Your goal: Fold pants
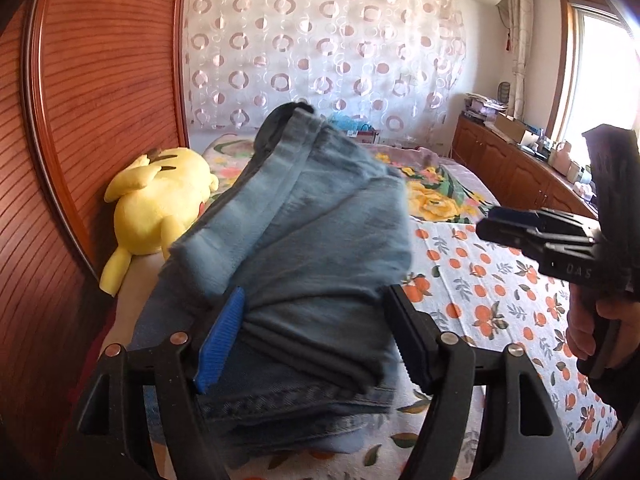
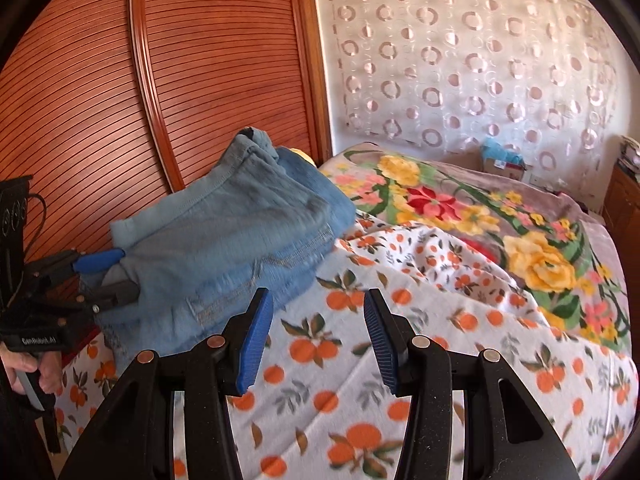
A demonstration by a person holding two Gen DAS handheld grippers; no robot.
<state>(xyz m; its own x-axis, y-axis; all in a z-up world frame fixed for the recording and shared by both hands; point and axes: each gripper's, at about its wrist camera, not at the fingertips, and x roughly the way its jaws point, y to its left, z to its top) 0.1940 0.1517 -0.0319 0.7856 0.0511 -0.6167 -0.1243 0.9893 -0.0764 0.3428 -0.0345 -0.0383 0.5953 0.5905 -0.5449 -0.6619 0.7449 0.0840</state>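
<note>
Faded light-blue denim pants (image 1: 288, 240), with a darker grey-blue inner layer, are seen between the black jaws of the left gripper (image 1: 312, 336), whose pads are bright blue. Beneath the jaws, a white bedsheet (image 2: 360, 400) printed with oranges and grey-green leaves is shown. Beyond them, a blanket (image 2: 460, 208) with yellow and red flowers is spread. Left of the jaws, a yellow plush toy (image 1: 160, 204) is set against a reddish-brown slatted wardrobe (image 1: 100, 80).
</note>
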